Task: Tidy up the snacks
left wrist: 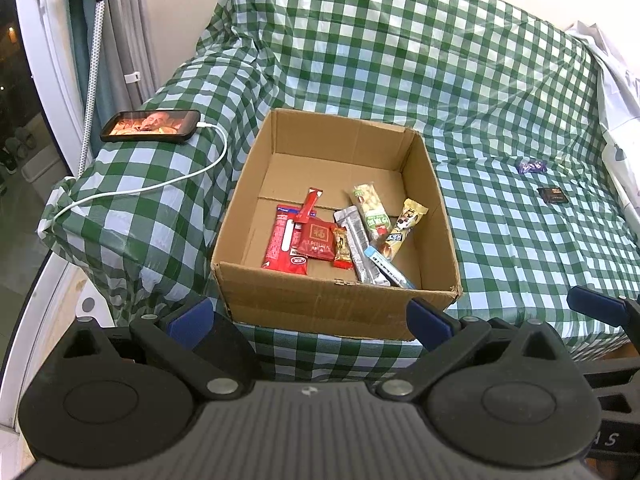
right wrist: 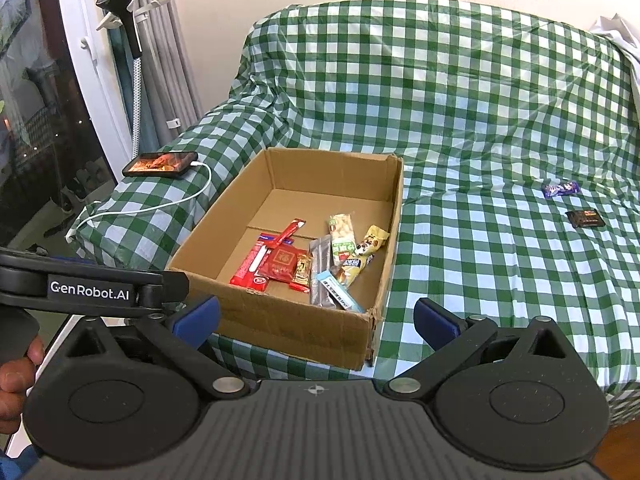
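Holding both tools wide and empty, I see my left tool point(left wrist: 310, 318) and right tool point(right wrist: 316, 318) before the box point(right wrist: 280, 320) of snacks point(left wrist: 344, 232); two packets point(right wrist: 561, 189) point(right wrist: 585, 218) lie on the cloth point(right wrist: 480, 120), well right.

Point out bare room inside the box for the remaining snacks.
Free: the cardboard box floor along the far wall and left wall. Crowded: the near-right floor, where wrappers overlap. The purple snack and dark snack lie outside on the cloth.
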A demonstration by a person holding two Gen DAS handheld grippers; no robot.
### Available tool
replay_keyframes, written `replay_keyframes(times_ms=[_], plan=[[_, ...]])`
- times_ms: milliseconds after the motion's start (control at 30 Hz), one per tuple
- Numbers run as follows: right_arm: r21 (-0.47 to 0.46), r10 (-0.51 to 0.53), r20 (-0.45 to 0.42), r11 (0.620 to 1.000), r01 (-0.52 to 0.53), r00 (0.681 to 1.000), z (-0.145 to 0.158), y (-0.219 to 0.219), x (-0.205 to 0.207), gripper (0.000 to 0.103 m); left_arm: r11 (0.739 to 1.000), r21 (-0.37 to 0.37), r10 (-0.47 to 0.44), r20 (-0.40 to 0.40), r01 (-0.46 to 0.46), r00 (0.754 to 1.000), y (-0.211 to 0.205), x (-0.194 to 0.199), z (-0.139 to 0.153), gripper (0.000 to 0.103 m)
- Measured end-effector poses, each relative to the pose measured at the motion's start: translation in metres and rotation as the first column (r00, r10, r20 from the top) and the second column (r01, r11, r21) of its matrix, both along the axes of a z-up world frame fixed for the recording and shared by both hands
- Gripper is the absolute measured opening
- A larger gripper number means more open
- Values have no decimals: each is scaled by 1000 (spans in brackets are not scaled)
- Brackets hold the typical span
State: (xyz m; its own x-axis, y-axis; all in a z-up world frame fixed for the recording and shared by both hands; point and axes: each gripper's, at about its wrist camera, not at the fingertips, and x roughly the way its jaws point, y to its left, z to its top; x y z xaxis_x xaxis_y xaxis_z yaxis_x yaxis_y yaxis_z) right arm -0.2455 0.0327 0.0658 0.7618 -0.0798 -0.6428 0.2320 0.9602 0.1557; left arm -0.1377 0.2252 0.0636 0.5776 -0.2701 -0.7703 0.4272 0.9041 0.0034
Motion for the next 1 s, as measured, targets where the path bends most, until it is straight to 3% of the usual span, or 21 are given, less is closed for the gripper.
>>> replay_keyframes(times_ms=[1000], plan=[[75,-9,-122,997,19,993,-35,-20,27,102,998,64,-13,-101,20,995,-21,29,-34,103]])
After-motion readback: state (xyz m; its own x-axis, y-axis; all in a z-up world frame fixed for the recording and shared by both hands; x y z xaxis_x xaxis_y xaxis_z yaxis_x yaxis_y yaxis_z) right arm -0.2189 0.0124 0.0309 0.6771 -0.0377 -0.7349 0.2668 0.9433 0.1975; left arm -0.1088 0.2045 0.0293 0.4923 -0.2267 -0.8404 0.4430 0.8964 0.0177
